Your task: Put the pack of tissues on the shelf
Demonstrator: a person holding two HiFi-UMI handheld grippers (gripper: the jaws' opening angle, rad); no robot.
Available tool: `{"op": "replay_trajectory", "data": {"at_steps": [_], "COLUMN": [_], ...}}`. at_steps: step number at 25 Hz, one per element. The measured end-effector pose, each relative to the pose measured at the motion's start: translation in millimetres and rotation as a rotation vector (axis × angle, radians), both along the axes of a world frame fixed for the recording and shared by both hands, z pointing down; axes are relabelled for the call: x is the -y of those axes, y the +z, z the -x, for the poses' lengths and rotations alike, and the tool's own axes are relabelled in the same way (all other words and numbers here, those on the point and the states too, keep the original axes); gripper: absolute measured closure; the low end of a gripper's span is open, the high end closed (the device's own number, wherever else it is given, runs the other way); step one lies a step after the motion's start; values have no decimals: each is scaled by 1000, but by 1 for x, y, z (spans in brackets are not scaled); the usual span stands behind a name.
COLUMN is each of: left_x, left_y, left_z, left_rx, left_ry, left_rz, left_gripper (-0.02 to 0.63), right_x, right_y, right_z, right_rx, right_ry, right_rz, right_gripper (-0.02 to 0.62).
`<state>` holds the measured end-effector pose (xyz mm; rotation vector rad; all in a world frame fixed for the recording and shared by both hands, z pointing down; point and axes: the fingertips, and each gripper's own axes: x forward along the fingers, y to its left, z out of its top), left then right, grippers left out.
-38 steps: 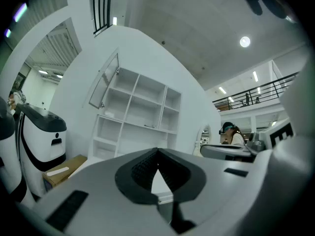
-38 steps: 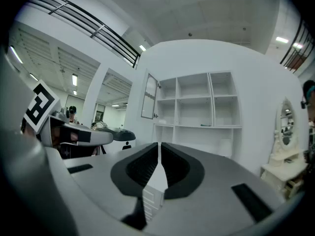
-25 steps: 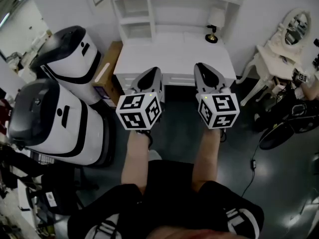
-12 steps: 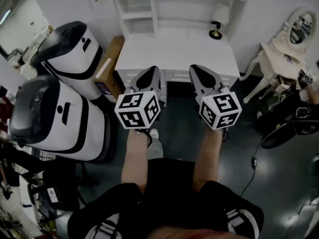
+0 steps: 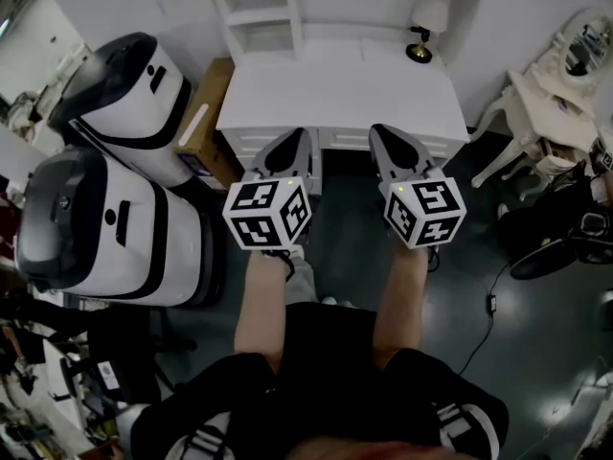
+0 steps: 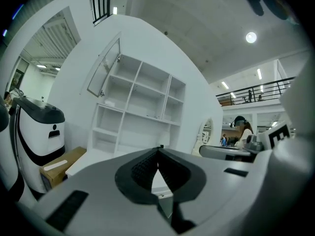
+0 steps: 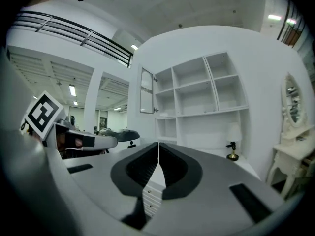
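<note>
Where the pack of tissues is: in none of the three views, so its place cannot be told. It is not on the desk top, in the shelf openings, or in either gripper.
Left gripper (image 6: 159, 151): fingers pressed together at the tips with nothing between them, held level and pointing at the desk.
Right gripper (image 7: 158, 146): the same, with its fingers closed tip to tip on nothing, held beside the left one.
Desk (image 5: 335, 94): white and straight ahead of the person. Its top carries a small lamp (image 5: 421, 41) at the far right corner and nothing else that I can make out.
Shelf (image 6: 140, 104): a white unit of open compartments standing on the back of the desk. Those in view look bare, though one on the left may hold a small pale thing too faint to name.
Surroundings: two big white machines (image 5: 115, 218) and a cardboard box (image 5: 203, 123) to the left, and a dressing table (image 5: 565, 70) to the right.
Stage: not yet begun, by my reading. The pack has to be found first.
How the pack should handle: probably light and soft, giving under pressure, with a slick plastic wrap that may slide.
Where to take hold: likely across its two long sides near the middle. Squeeze only until the wrap dents, so it neither slips nor crumples.
Risk: a corner grip could let it swing or drop on the way up.
</note>
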<state>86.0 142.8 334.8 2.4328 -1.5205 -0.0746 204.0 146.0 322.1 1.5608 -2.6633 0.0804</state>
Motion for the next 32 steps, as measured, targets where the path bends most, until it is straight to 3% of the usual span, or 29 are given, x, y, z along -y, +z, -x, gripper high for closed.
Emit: {"op": "replay_trajectory", "data": {"at_steps": [4,23,26,29,32], "left_x": [21,129,150,166,180], "left_y": [-1,59,67,56,36], "left_z": [5,75,90,106,131], "left_rx": [-41,-119,-87,-38,-28], "left_ry": [6,-72,-102,-108,-128], "left_rz": [-2,116,123,96,51], "left_gripper": [595,595,595,595,595], "right_x": [29,135,157,182,208], "right_y": [10,46,45,39,27], "right_z": [-11,63,76,86,113], "right_rx": [10,-71,-69,3,60], "right_ry": [78,34,39,78,53], "right_rz": [38,115,89,61,44], "right_gripper": [574,574,574,574,574]}}
